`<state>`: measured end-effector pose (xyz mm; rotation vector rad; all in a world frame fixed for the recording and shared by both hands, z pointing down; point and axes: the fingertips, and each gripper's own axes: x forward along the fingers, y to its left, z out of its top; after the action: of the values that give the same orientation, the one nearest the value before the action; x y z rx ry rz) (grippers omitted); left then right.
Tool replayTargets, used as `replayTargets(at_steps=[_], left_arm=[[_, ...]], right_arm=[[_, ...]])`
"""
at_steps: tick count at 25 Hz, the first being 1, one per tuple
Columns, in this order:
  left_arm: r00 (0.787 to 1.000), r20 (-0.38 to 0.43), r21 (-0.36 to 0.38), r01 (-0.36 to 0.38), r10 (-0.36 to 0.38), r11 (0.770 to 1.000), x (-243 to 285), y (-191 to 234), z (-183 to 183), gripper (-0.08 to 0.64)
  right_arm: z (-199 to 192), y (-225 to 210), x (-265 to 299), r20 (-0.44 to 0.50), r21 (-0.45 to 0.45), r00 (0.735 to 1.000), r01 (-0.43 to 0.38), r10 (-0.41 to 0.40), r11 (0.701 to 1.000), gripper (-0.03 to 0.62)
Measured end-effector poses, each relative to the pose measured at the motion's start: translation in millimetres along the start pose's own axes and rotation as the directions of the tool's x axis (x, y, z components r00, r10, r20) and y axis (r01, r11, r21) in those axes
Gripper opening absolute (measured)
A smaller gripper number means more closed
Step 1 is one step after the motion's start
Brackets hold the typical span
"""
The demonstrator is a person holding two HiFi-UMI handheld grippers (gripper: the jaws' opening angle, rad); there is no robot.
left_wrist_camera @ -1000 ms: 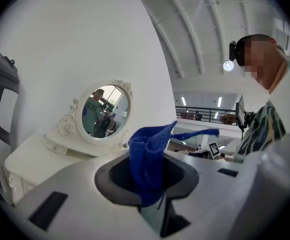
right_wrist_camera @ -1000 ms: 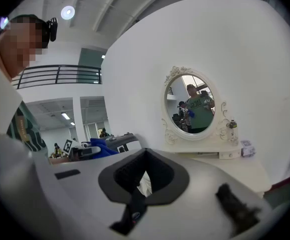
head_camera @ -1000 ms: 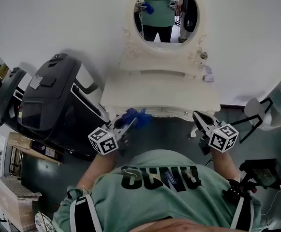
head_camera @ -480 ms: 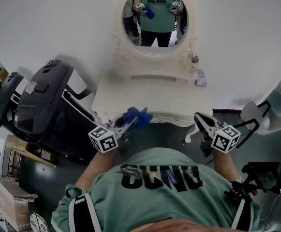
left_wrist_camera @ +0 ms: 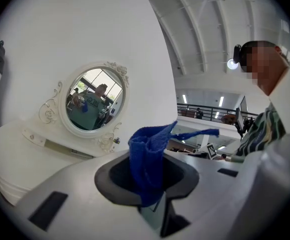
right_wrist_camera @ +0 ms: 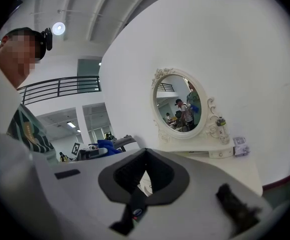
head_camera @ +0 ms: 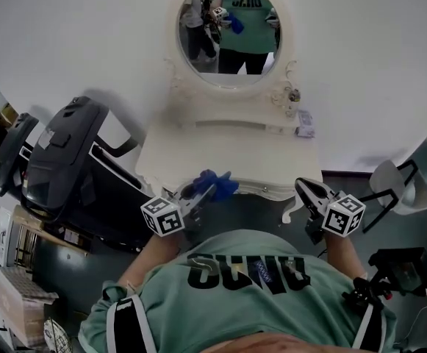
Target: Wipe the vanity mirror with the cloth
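Left gripper (head_camera: pixel 198 195) jaws clamped on cloth (left_wrist_camera: pixel 147 159), bunch sticking out past tips as wiping pad. Mirror (head_camera: pixel 228 31) ahead, above, well apart; not yet touched. Right gripper (head_camera: pixel 307 190) jaws together, empty, held aside, likely to stay clear.

left gripper (head_camera: pixel 201 192) low in front of torso, jaws clamped on blue cloth (head_camera: pixel 216 183), right gripper (head_camera: pixel 306 188) level with it, well apart, jaws together and empty, both pointing forward, forearms tucked close
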<state>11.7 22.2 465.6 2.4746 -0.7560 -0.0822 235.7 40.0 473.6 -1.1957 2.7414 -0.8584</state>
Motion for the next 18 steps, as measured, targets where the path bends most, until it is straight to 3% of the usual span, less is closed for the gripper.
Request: replayTargets(at_steps=[6, 12, 18], left_arm=[[1.000, 0.000, -0.044, 0.002, -0.002, 0.999, 12, 71, 13, 0.094], [0.996, -0.025, -0.027, 0.083, -0.083, 0.996, 39, 182, 69, 0.094], [0.989, -0.065, 0.110, 0.141, -0.135, 0.984, 64, 269, 155, 0.094]], right_arm=[[0, -23, 68, -0.036, 0.008, 0.999, 0.003, -0.003, 1.000, 0.006], [32, -45, 181, -0.021, 0.000, 0.998, 0.063, -0.063, 0.998, 0.006], [84, -58, 287, -0.011, -0.042, 0.994, 0.105, -0.106, 0.994, 0.008]])
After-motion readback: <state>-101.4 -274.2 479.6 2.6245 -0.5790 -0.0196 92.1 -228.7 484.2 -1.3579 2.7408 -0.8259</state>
